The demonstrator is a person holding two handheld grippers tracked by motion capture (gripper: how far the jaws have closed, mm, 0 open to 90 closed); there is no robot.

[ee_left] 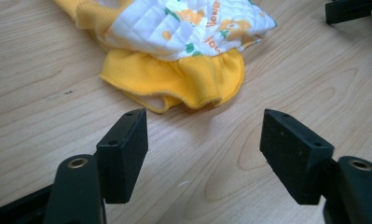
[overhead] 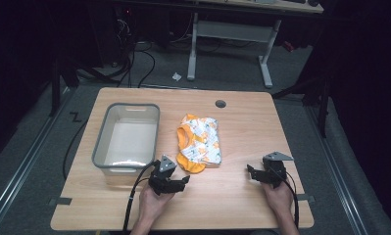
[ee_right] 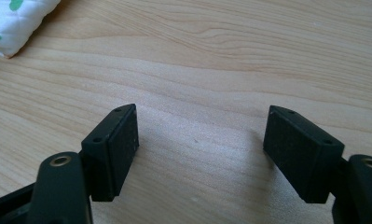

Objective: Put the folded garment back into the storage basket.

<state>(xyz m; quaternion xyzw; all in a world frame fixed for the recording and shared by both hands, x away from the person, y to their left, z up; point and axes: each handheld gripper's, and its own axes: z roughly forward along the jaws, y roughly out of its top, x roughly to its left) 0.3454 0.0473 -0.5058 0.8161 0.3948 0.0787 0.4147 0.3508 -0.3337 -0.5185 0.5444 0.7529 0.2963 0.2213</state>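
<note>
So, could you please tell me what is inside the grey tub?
The grey tub looks empty, its pale floor bare; its near wall hides the strip of floor behind it.

1. The light wooden table carries the tongs; a round cable hole lies beyond them.
2. Grey carpet floor surrounds it.
3. Farther beyond stands a white-legged desk, with black cables and darkness.

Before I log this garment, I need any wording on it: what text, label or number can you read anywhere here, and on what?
"lover", roughly: small orange letters printed on the quilted white panel of the garment, seen in the left gripper view; blurred, so the reading is uncertain.
Grey bin: no readable label.
Table: no text.
</note>
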